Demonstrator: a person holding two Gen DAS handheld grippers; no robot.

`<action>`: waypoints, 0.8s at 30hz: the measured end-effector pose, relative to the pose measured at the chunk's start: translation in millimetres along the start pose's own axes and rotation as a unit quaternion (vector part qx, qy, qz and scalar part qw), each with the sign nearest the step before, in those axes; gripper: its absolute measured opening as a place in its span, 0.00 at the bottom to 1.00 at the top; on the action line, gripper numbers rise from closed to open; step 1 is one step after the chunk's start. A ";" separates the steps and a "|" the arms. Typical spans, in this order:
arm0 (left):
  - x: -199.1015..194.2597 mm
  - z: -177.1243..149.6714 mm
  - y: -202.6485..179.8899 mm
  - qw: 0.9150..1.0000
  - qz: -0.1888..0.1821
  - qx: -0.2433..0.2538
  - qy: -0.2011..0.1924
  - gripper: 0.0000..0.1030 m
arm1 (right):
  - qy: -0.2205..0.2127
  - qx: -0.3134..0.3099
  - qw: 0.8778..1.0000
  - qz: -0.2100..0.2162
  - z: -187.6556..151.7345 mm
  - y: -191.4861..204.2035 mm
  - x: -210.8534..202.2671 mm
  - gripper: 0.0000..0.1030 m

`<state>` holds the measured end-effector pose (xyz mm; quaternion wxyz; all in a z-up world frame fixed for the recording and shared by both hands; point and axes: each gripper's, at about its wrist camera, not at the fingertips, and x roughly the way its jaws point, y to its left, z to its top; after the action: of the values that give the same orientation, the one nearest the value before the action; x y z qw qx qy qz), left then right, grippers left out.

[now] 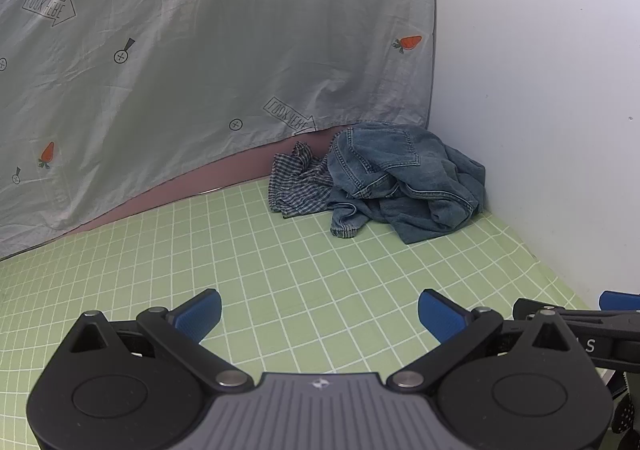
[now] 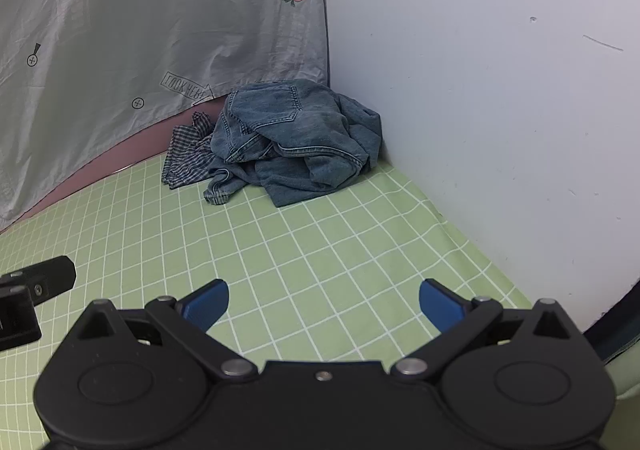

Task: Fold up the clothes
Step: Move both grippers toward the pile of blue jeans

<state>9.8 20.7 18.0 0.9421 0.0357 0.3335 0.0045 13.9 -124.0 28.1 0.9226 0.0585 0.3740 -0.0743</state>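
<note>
Awaiting folding: jeans (image 1: 404,177) and checked garment (image 1: 298,185) heaped at table's far corner; both tools (image 1: 320,314) (image 2: 324,304) released, empty.

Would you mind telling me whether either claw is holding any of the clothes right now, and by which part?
Nothing is held. The left claw and right claw are both open over the green checked sheet, apart from the denim jeans.
</note>
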 end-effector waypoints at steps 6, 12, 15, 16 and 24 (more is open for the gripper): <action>0.9 0.6 0.0 1.000 0.005 -0.002 0.002 1.00 | 0.000 -0.001 1.000 0.005 0.3 -2.5 2.9 1.00; 2.0 -0.6 -2.3 1.000 0.007 -0.002 0.001 1.00 | 0.000 -0.001 1.000 0.005 -0.2 -4.7 3.9 1.00; 1.8 -2.3 -5.8 1.000 0.009 -0.003 0.000 1.00 | -0.001 0.001 1.000 0.005 -0.1 -9.5 4.2 1.00; 1.8 -2.5 -7.0 1.000 0.009 -0.003 0.000 1.00 | -0.001 0.001 1.000 0.005 0.0 -11.1 4.4 1.00; 4.0 -2.8 -14.2 1.000 0.009 -0.002 0.001 1.00 | 0.000 0.006 1.000 0.003 1.4 -21.8 9.4 1.00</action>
<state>11.0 6.9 12.4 0.9418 0.0366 0.3339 0.0140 17.7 -146.6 21.3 0.9226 0.0650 0.3731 -0.0733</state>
